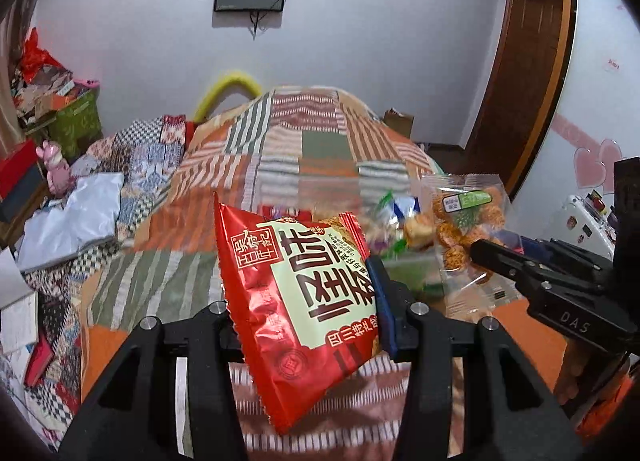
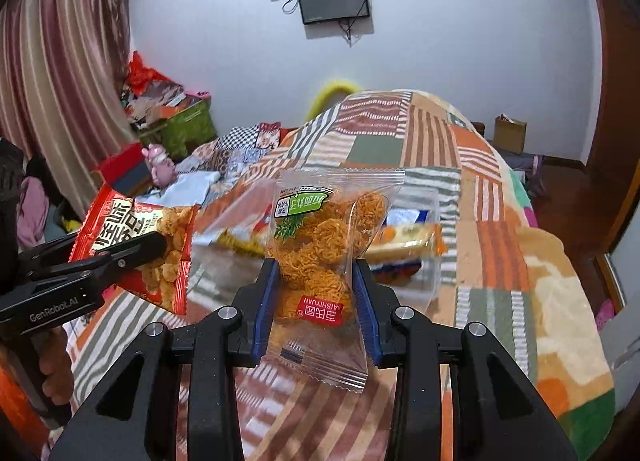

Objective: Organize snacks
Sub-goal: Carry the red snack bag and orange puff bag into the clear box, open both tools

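Left gripper (image 1: 304, 301): one black two-finger tool, jaws clamped on the sides of one glossy red foil snack packet (image 1: 296, 309), which stood tilted between the fingers, above the bed.
Right gripper (image 2: 316, 301): one black tool with blue pads (image 2: 266, 301), jaws clamped on one clear crinkly plastic bag of round orange noodle balls (image 2: 328, 253), held upright between them.
Beyond the jaws: one clear rigid plastic box (image 2: 430, 245), blurred, holding several wrapped snacks; count unclear.
Beneath both: one soft patchwork blanket (image 2: 492, 229), striped orange, green and cream.
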`<state>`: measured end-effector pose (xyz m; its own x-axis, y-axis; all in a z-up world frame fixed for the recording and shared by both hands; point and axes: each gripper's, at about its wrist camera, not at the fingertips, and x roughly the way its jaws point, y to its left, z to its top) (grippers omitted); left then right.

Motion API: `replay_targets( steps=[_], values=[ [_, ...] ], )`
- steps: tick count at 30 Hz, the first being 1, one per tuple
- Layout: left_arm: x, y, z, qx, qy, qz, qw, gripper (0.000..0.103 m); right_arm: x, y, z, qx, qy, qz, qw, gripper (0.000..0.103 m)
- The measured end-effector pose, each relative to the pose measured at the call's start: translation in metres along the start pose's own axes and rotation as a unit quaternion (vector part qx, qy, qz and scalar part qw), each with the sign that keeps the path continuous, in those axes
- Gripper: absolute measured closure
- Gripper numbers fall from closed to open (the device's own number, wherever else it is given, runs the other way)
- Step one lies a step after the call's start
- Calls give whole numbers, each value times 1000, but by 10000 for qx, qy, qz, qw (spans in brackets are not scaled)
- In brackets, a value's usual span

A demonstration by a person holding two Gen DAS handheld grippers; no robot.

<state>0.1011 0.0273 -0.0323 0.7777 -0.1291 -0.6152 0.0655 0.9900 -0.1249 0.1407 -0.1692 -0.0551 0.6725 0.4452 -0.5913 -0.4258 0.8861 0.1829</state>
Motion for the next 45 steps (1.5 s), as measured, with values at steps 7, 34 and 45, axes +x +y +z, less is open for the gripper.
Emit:
replay_targets(
  steps=[7,34,45],
  values=[
    [21,-7,26,14,-68,-31,10000,57,13,-4,16,-46,-67,-117,9999,69],
    [126,14,47,-210,417,368,9982,55,94,-15,35,-186,445,-255,9985,68],
    [141,19,41,-300,699,431,9962,39,93,-18,38,-163,441,-400,9981,46]
  ],
)
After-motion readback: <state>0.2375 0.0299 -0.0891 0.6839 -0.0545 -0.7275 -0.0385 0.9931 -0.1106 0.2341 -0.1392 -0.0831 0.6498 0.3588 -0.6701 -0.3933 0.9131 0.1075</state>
